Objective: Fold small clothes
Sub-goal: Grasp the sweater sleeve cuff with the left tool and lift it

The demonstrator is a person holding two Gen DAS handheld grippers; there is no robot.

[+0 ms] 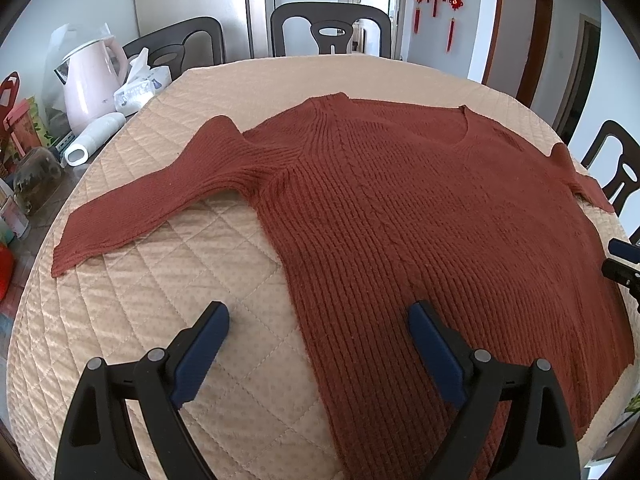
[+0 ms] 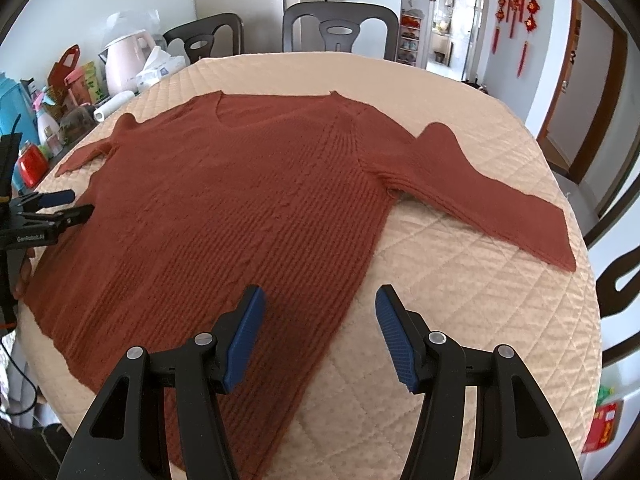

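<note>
A rust-red ribbed knit sweater lies flat and spread out on a beige quilted table cover, neckline away from me, both sleeves stretched out sideways. It also shows in the right wrist view. My left gripper is open and empty, straddling the sweater's left side edge near the hem. My right gripper is open and empty, straddling the sweater's right side edge near the hem. The left gripper also shows at the left of the right wrist view, and the right gripper's tips at the right edge of the left wrist view.
A pink kettle, tissue pack, white roller, jar and boxes crowd the table's far left beside the cover. Dark chairs stand behind and at the right. The cover's rounded edge drops off on both sides.
</note>
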